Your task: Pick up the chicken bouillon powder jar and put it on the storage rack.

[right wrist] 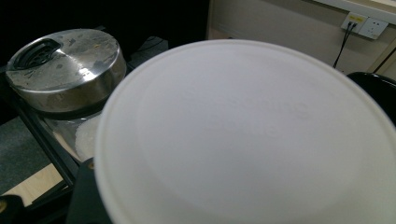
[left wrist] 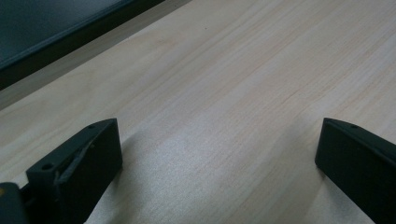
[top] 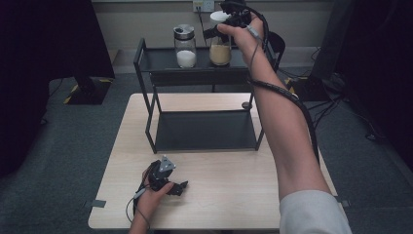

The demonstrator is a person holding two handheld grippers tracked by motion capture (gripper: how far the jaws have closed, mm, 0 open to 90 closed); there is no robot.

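A glass jar with a white lid (top: 220, 48) and tan powder inside is at the top shelf (top: 160, 61) of the black rack, at its right. My right gripper (top: 222, 32) is shut on it just below the lid. In the right gripper view the white lid (right wrist: 247, 135) is very close, with one black finger (right wrist: 85, 196) beside it at the lower left. A second jar (top: 185, 46), steel-lidded (right wrist: 65, 65) with white powder, stands just to the left. My left gripper (top: 181, 187) rests low on the wooden table (top: 219, 195), open, with only bare wood between its fingers (left wrist: 219, 144).
The rack's lower shelf (top: 204, 131) holds nothing and sits on the table's far half. A small dark round thing (top: 246, 105) lies by the rack's right rear leg. A wall socket (top: 203, 6) and a black chair (top: 277, 44) are behind the rack.
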